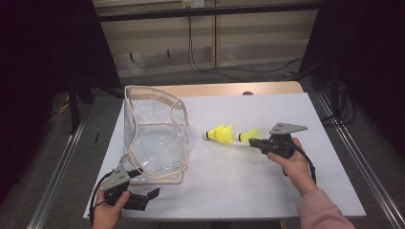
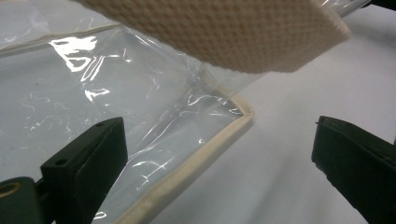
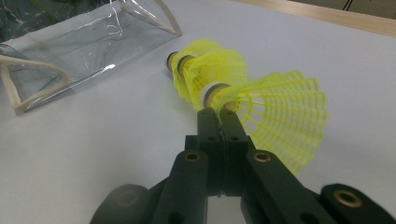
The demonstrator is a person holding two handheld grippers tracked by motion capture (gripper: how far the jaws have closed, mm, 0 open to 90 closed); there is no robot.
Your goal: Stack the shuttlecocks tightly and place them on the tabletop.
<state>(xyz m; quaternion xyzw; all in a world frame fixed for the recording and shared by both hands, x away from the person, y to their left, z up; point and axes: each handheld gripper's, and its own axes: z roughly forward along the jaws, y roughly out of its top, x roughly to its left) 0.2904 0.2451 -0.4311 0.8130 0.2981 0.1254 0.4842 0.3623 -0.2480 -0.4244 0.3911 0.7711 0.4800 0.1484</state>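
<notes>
A clear plastic bag [image 1: 155,138] with cream trim stands open on the white table. Right of it lie two nested yellow shuttlecocks [image 1: 219,134]. My right gripper [image 1: 252,141] is shut on a third yellow shuttlecock [image 1: 249,136], pinching it just behind the cork, as the right gripper view shows [image 3: 275,116]; the nested pair [image 3: 205,70] lies just beyond it. My left gripper [image 1: 150,196] stands open at the bag's near corner. In the left gripper view that trimmed corner [image 2: 233,123] lies between the wide-open jaws, and the cream strap [image 2: 224,32] hangs close overhead.
The white table sheet [image 1: 267,191] has free room in front of and to the right of the shuttlecocks. A wooden table edge [image 1: 229,88] runs along the back. Metal rails [image 1: 356,162] flank both sides. Cables trail on the floor behind.
</notes>
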